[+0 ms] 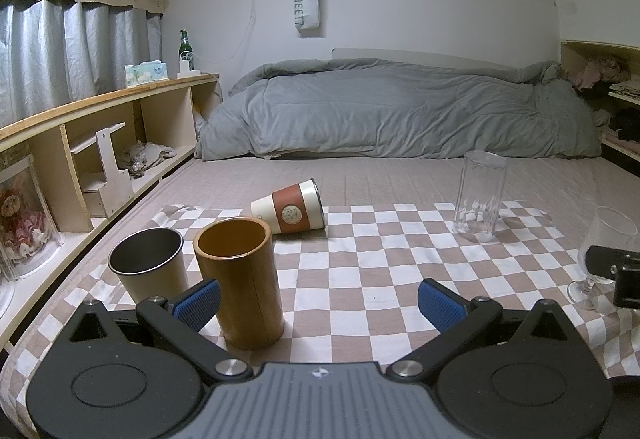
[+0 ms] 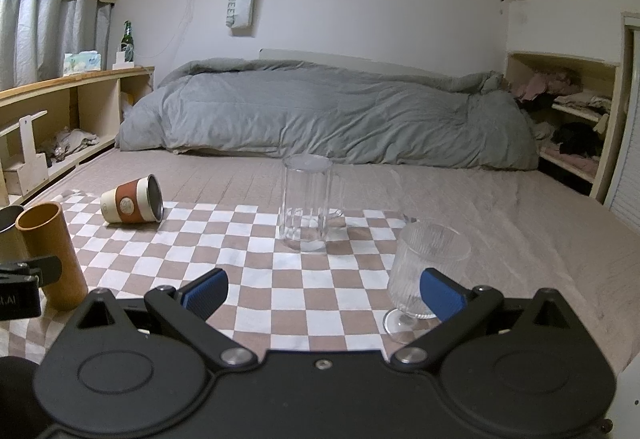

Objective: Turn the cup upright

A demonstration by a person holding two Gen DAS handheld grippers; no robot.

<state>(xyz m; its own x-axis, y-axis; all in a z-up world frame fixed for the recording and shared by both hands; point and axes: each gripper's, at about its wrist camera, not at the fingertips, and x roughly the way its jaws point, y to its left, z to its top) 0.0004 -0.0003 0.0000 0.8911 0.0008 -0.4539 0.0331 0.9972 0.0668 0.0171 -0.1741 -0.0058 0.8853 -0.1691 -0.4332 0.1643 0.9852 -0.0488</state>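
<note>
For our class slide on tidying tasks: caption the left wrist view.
Open left gripper faces a tipped paper cup on the checkered cloth, beside upright cups.

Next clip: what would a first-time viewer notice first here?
The one cup lying on its side, white with a brown sleeve, at the far left edge of the checkered cloth. Every other vessel stands upright: the brown cup and the metal cup near left, the clear tumbler mid-cloth, the stemmed glass near right.

We see left gripper (image 1: 319, 301): matte black linkage arms, silver pivot screws, ribbed blue pads (image 1: 199, 302), grey ridged centre plate low in frame. Right gripper (image 2: 323, 293): same black body, blue pads (image 2: 442, 296).
</note>
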